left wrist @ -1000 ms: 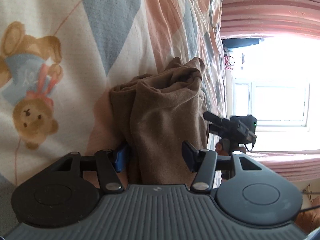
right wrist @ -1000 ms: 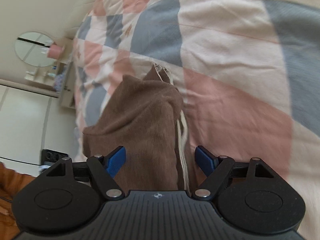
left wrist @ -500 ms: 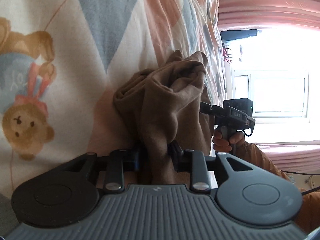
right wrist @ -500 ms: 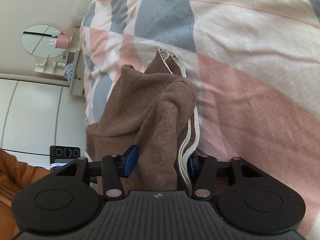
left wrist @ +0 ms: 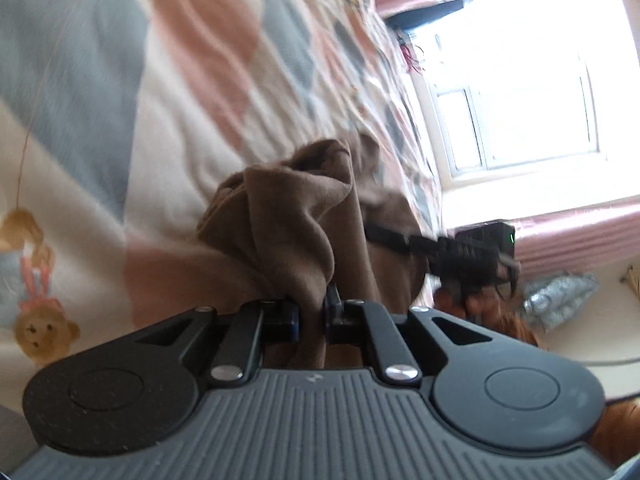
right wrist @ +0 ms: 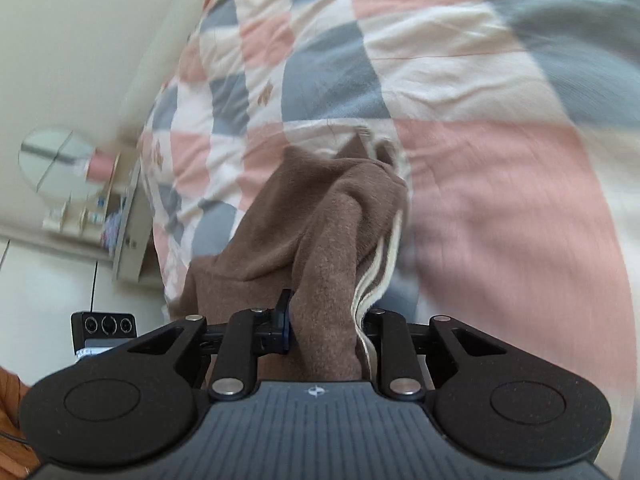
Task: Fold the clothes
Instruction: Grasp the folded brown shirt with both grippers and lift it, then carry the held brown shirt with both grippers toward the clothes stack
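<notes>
A brown fleece garment (left wrist: pixel 304 224) with cream side stripes (right wrist: pixel 376 276) hangs bunched between both grippers over the checked bedspread. My left gripper (left wrist: pixel 311 314) is shut on one thick fold of it. In the right wrist view my right gripper (right wrist: pixel 324 326) is shut on another fold beside the stripes. The right gripper's body (left wrist: pixel 460 250), held by a hand (left wrist: pixel 456 304), shows in the left wrist view past the cloth. Both views are motion-blurred.
The bedspread (right wrist: pixel 480 160) of pink, grey and cream squares with bear prints (left wrist: pixel 36 332) fills both views. A bright window (left wrist: pixel 532 92) with pink curtains lies beyond the bed. A round mirror (right wrist: pixel 52 160) and white shelf stand at the bedside.
Both grippers closed from open onto the brown garment, then lifted it off the bedspread. The cloth now hangs bunched, and the views have tilted.
</notes>
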Action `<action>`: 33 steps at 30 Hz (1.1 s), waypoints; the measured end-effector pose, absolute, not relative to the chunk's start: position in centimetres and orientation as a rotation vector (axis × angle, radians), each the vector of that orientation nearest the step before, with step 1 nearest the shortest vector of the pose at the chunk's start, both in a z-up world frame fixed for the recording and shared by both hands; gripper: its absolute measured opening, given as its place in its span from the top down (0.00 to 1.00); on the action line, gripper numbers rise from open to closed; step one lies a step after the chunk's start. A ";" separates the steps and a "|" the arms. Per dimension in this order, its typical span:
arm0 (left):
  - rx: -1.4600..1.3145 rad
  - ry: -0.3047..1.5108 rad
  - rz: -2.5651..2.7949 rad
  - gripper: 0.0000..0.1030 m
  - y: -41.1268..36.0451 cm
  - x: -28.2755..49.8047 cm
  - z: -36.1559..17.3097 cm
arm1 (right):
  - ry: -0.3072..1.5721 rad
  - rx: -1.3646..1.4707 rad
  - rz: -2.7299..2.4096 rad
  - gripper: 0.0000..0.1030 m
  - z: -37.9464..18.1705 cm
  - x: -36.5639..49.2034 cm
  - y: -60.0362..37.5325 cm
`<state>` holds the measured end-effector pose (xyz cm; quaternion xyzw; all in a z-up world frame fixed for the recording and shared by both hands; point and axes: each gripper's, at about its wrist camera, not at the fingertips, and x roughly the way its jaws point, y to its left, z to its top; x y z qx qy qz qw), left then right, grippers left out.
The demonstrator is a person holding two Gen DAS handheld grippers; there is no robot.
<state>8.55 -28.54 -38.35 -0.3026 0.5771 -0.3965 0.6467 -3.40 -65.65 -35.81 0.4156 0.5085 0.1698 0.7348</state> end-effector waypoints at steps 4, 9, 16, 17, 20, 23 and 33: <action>-0.636 1.382 -0.967 0.93 -28.2 8.4 -36.3 | 1.029 1.045 0.205 0.77 -33.5 -10.8 -64.5; -0.527 1.528 -1.029 0.93 -29.3 6.8 -38.9 | 0.897 1.259 -0.015 0.77 -35.8 -21.4 -61.6; -0.563 1.576 -1.072 0.71 -28.6 6.8 -43.2 | 0.699 1.434 -0.094 0.39 -41.4 -28.8 -60.9; -0.548 1.568 -1.086 0.68 -28.6 7.1 -43.2 | 0.692 1.419 -0.080 0.38 -41.5 -28.8 -61.1; -0.556 1.583 -1.156 0.57 -28.6 6.9 -43.7 | 0.704 1.392 -0.048 0.35 -42.0 -28.1 -61.3; -0.531 1.570 -1.219 0.71 -30.0 6.3 -44.3 | 0.717 1.370 -0.044 0.69 -42.1 -27.4 -61.1; -0.263 1.503 -1.403 0.92 -32.7 7.0 -36.3 | 0.552 1.343 -0.298 0.78 -33.0 -31.1 -54.3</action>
